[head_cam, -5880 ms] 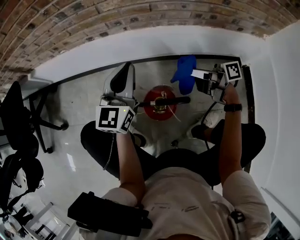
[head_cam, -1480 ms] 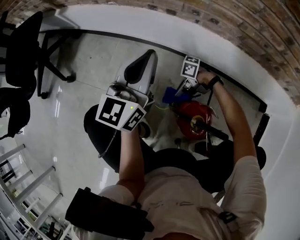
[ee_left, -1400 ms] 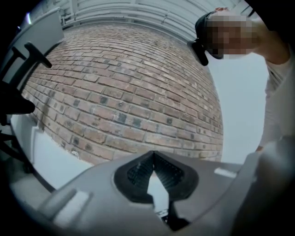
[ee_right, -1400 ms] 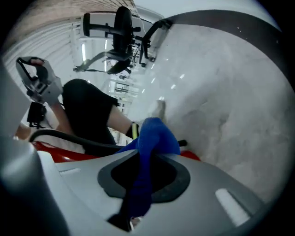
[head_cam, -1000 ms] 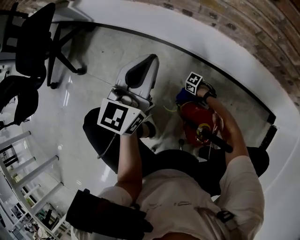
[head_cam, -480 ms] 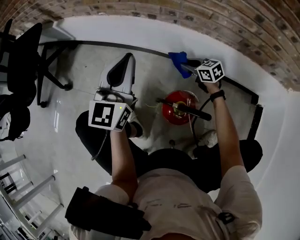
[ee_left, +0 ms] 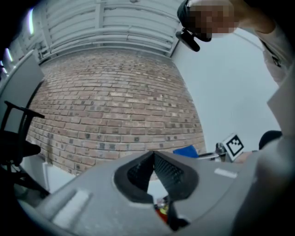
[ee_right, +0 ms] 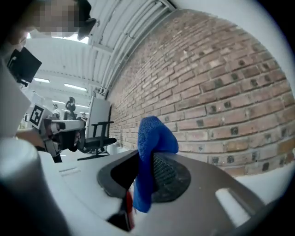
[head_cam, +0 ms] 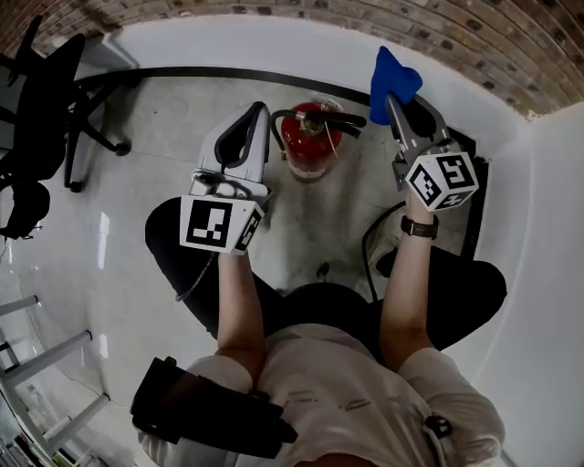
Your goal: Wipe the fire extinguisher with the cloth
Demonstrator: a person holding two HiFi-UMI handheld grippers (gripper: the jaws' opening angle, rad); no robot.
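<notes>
The red fire extinguisher (head_cam: 308,139) stands upright on the pale floor near the wall, with its black handle on top. My right gripper (head_cam: 390,93) is raised to the right of it and is shut on the blue cloth (head_cam: 394,73), which sticks up out of the jaws. In the right gripper view the blue cloth (ee_right: 154,134) hangs pinched between the black pads. My left gripper (head_cam: 258,109) hovers just left of the extinguisher, apart from it, tips together and holding nothing. Its jaws (ee_left: 153,155) meet at the tip, and a bit of the red extinguisher (ee_left: 161,210) shows below them.
A brick wall (head_cam: 274,11) above a white base with a black baseboard (head_cam: 201,73) curves behind the extinguisher. A black office chair (head_cam: 41,100) stands at far left. A black hose (head_cam: 372,244) lies by my right knee. A white wall (head_cam: 547,228) closes the right side.
A second ago my right gripper was down at the extinguisher's side with the cloth. It has since lifted away and now holds the cloth up to the right. The left gripper stayed shut.
</notes>
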